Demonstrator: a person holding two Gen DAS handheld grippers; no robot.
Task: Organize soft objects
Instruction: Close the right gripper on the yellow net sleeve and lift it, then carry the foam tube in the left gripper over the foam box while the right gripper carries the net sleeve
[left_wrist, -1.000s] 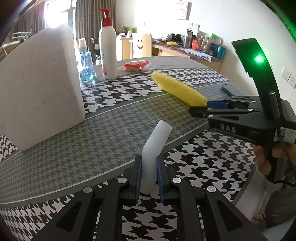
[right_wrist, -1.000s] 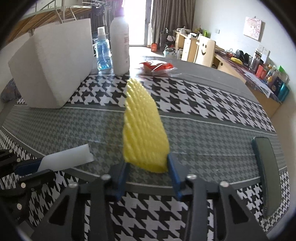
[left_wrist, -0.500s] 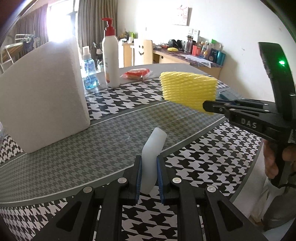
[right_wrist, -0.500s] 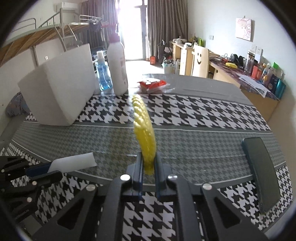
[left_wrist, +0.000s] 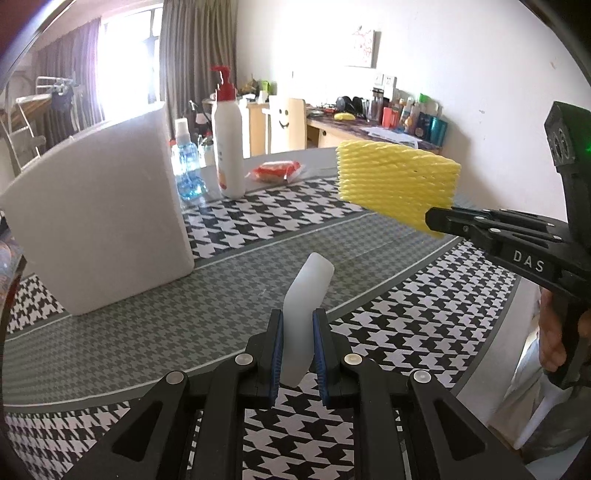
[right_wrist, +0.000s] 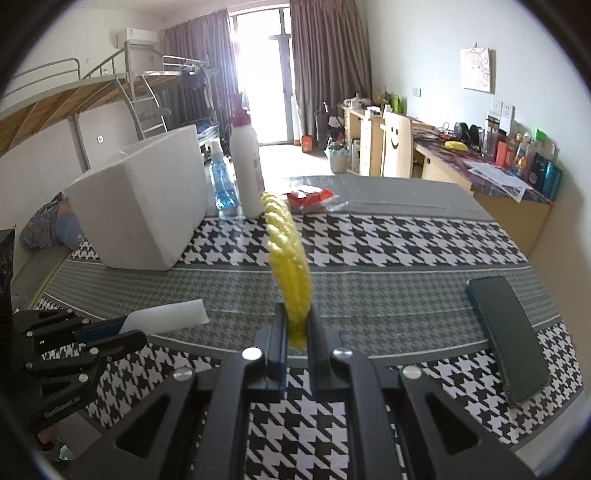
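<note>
The foam box (right_wrist: 144, 206) stands on the surface (right_wrist: 388, 240), toward its far left. Just right of the box stand a spray bottle (right_wrist: 221, 181) and a pump bottle (right_wrist: 246, 170), side by side. Right of the pump bottle and a little behind lies a wrapped packet (right_wrist: 308, 197). Well right of the box, near the surface's front edge, lies a phone (right_wrist: 508, 332). Behind the surface, far from the box, stands a chair (right_wrist: 397, 146).
</note>
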